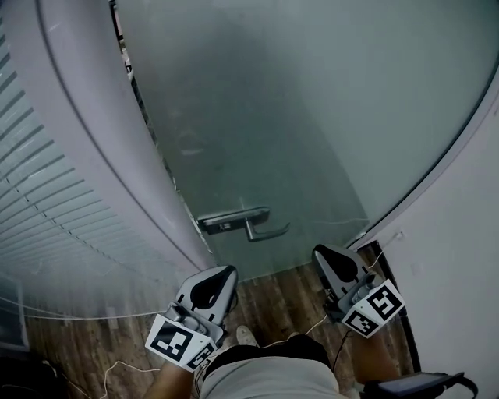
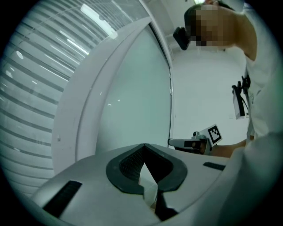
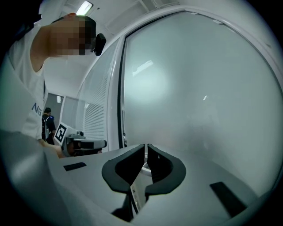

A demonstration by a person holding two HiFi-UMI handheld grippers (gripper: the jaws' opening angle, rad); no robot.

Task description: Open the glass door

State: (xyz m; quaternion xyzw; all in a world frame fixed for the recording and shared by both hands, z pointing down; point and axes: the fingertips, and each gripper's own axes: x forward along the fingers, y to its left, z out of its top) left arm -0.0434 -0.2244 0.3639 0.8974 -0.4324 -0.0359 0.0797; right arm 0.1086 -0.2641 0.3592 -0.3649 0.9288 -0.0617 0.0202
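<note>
The left gripper (image 1: 221, 274) and right gripper (image 1: 326, 255) were both clenched, empty, just short of the glass door (image 1: 296, 117) and its handle (image 1: 265, 231).

A horizontally striped partition (image 1: 31, 203) stands at the left and a white wall (image 1: 460, 234) at the right. Wood-plank floor (image 1: 281, 292) runs below, a thin white cable (image 1: 117, 366) showing against it. A ceiling light (image 3: 84, 7) glows overhead.

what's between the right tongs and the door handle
Nothing: in the head view only bare glass door shows between the right tongs and the door handle.
</note>
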